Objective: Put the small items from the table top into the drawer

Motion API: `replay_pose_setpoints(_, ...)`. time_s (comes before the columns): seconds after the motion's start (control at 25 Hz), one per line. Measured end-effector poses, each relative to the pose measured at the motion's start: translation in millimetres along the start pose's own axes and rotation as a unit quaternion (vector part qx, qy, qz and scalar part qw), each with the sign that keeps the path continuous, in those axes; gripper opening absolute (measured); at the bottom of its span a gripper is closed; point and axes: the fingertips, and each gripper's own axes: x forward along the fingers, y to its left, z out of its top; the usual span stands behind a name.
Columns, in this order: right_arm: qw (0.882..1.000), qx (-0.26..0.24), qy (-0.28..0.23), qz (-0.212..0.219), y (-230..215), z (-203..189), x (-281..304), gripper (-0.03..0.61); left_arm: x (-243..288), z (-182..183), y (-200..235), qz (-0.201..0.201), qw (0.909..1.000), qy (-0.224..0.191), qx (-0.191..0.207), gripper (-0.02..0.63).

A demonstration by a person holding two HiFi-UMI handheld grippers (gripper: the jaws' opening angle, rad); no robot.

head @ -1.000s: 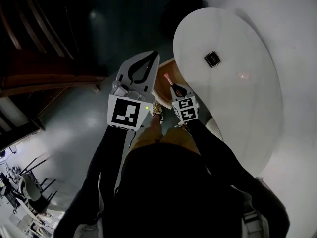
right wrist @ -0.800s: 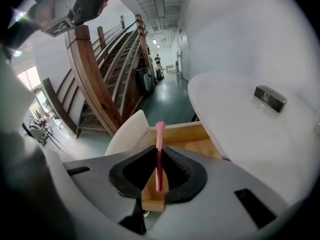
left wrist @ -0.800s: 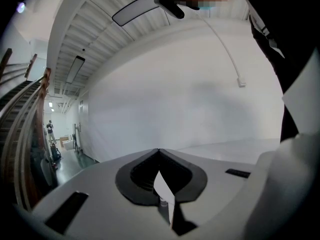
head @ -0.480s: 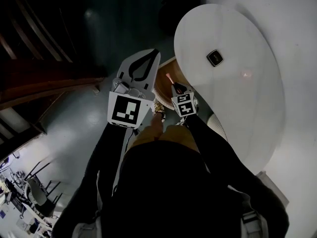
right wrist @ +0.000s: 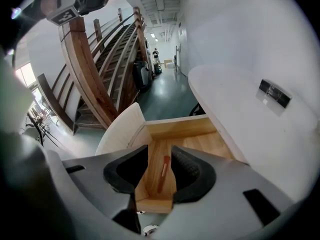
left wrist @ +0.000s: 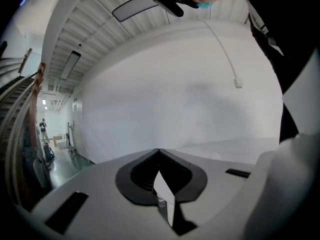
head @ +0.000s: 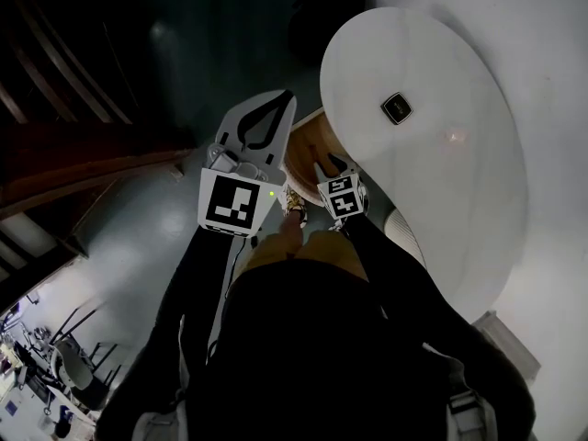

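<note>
In the right gripper view, a red-orange pen (right wrist: 163, 173) lies on the floor of the open wooden drawer (right wrist: 200, 134). My right gripper (right wrist: 160, 148) hangs over it. Its jaws have just been opening and stand apart, and the pads do not touch the pen. In the head view the right gripper (head: 326, 162) points down into the drawer (head: 306, 145), beside the white oval table (head: 432, 182). A small black square item (head: 395, 108) rests on the table top, also seen in the right gripper view as the black item (right wrist: 274, 93). My left gripper (head: 288, 96) is held left of the drawer, its tips (left wrist: 159, 150) together and holding nothing.
A cream chair back (right wrist: 122, 129) stands against the drawer's left side. A wooden staircase (right wrist: 100, 69) rises behind it over a dark floor (head: 138, 219). A white wall (left wrist: 190, 99) fills the left gripper view. My own legs and a shoe (head: 292, 205) are below the grippers.
The pen that stuck out from my right gripper's tips no longer shows there. The right gripper has sunk a little toward the drawer. My left gripper has barely shifted.
</note>
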Motion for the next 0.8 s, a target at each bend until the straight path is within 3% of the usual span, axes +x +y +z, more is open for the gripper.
replay_pose_setpoints(0.32,1.000,-0.013,-0.023,0.016,9.8,12.9,-13.8,0.155,9.6,9.2,-2.4,-0.018,0.9998,-0.011,0.005,0.014)
replay_pose_setpoints(0.56,0.993,-0.027,-0.116,0.015,13.0,68.2,-48.3,0.147,15.3,17.8,-7.5,-0.034,0.9992,-0.022,0.006,0.014)
replay_pose_setpoints(0.8,0.968,-0.021,-0.248,-0.039,-20.7,153.6,-125.5,0.147,26.7,31.9,-17.6,-0.051,0.9981,-0.033,0.013,0.014)
